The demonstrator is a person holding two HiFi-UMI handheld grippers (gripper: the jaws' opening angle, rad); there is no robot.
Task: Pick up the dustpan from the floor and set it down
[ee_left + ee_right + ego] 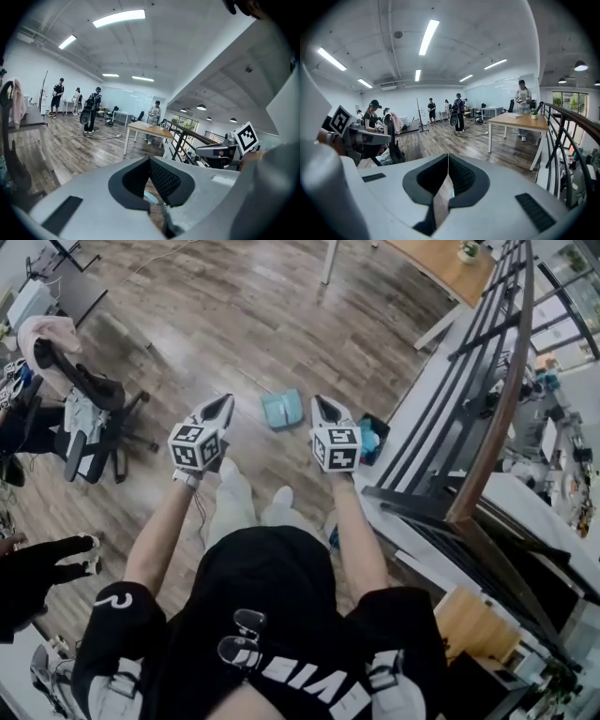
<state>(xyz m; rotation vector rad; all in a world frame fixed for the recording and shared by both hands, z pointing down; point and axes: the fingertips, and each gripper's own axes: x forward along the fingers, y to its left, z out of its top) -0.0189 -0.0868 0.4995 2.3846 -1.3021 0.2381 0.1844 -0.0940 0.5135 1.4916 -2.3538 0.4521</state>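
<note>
Head view, grippers: two, the left gripper and the right gripper, held out side by side over the brown wooden plank floor, each carrying one marker cube.
Head view, dustpan: one light blue plastic dustpan lies flat on the floor. It sits between the two grippers' tips in the picture, apart from both.
Head view, other things: one black office chair at the left, one dark metal railing at the right.
Left gripper view, jaws: the left gripper has its jaws met at the tips with nothing clamped. A pale blue sliver shows through the slot beneath them, too little to name.
Left gripper view, room: one wooden table and four standing people far off.
Right gripper view, jaws: the right gripper has its jaws pressed together and empty.
Right gripper view, dustpan: cannot be made out; the same wooden table stands beyond.
</note>
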